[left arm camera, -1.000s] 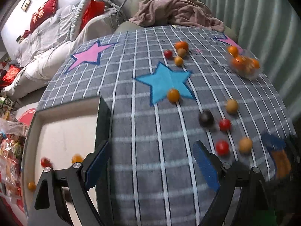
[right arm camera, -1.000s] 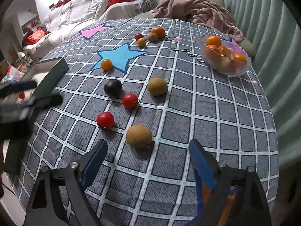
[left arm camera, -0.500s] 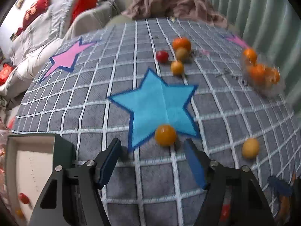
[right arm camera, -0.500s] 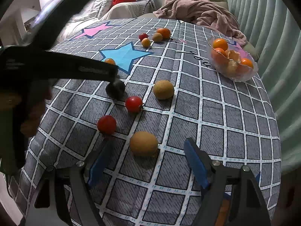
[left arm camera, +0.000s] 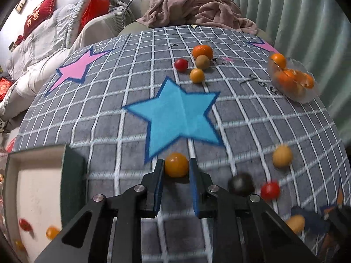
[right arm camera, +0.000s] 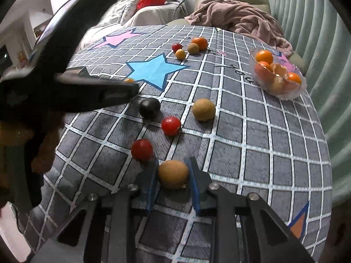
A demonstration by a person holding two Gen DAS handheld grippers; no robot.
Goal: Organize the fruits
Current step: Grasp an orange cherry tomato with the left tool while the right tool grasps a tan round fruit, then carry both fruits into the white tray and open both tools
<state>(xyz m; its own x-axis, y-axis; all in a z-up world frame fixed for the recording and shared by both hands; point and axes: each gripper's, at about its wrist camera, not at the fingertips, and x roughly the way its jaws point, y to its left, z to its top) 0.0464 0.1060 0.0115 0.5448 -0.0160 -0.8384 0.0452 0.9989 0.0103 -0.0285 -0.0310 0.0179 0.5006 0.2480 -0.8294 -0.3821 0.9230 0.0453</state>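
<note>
Both tools are closed in on fruit at once, so there are two chances to fumble.

Left tool (left arm camera: 176, 171): blue pads pinching a small orange tomato (left arm camera: 176, 164), just off the lower tip of the blue star (left arm camera: 175, 114), toward the near-left part of the worktop (left arm camera: 131, 70). Pads look to touch both sides, but the fruit sits right at the pad tips w/ little overlap. Risk: smooth round skin, so a lift could squirt it fwd out of the grip, and it would roll. Squeezing harder could burst it.

Right tool (right arm camera: 173, 175): pads on either side of a tan round fruit (right arm camera: 173, 174), near edge of the worktop. The right pad seems in contact; a thin gap on the left side is possible, can't tell for sure. If the grip is loose it drops on lift and may roll off the near edge. A red tomato (right arm camera: 142, 149) sits just beside the left pad, so a sideways move could knock it.

The green-rimmed box (left arm camera: 72, 175) at the near-left corner already holds a few small fruits; probably the orange tomato's destination. The clear bowl (right arm camera: 285, 92) at the far-right edge holds oranges. Since the tools are close together, crossing paths could mean a collision btwn them. The dark fruit (right arm camera: 149, 107) and another red tomato (right arm camera: 171, 126) lie loose btwn the two and are easily bumped.
</note>
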